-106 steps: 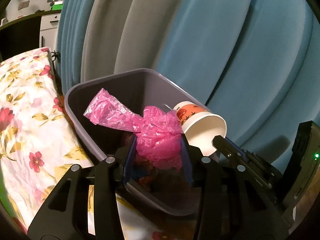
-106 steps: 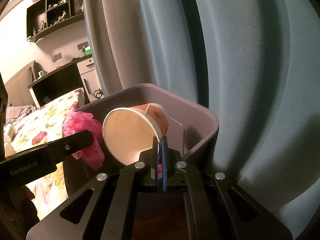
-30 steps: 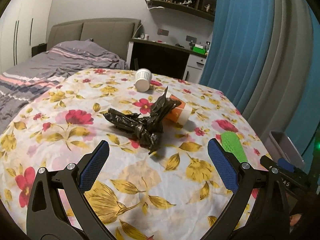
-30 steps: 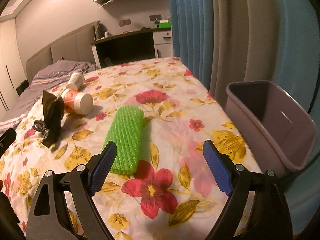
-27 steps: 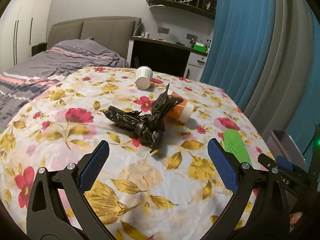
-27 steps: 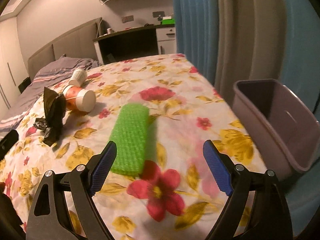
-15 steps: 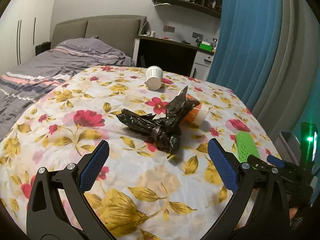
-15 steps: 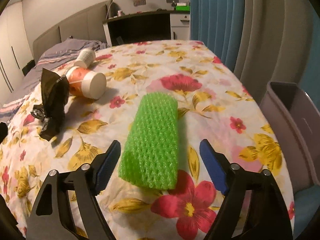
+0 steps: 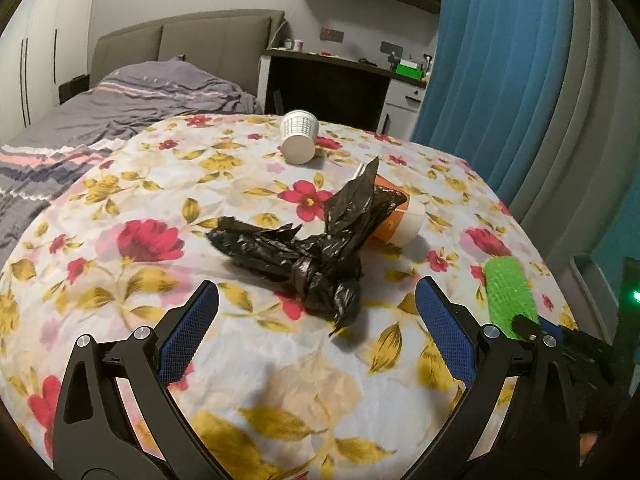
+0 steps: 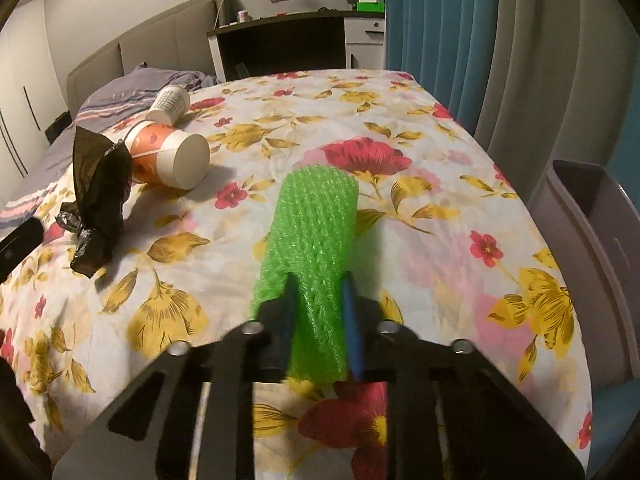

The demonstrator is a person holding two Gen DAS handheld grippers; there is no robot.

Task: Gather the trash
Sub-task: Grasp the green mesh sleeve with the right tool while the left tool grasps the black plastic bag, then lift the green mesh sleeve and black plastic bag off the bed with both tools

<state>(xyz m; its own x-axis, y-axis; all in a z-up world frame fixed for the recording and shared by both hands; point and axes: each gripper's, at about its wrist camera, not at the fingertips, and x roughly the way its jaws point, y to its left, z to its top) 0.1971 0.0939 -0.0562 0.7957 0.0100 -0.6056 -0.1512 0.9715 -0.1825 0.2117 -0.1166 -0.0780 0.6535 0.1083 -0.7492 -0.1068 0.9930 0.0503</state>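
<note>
A crumpled black plastic bag [image 9: 308, 248] lies on the flowered tablecloth [image 9: 120, 200], just ahead of my open, empty left gripper [image 9: 316, 332]. An orange paper cup [image 9: 398, 216] lies on its side behind the bag, and a white paper cup [image 9: 299, 142] lies further back. My right gripper [image 10: 320, 320] is shut on the near end of a green foam net sleeve [image 10: 316, 236], which still rests on the cloth. The sleeve also shows in the left wrist view [image 9: 508, 292]. The grey trash bin [image 10: 592, 240] stands off the table's right edge.
A bed with grey bedding [image 9: 120, 100] lies beyond the table on the left. A dark desk [image 9: 332, 84] stands at the back, and blue and grey curtains [image 9: 520, 80] hang on the right. The black bag [image 10: 98, 196] and both cups also show in the right wrist view.
Both grippers left the bin and came over the table. My right gripper moved onto the green sleeve and closed on it. My left gripper drew nearer the black bag, still open.
</note>
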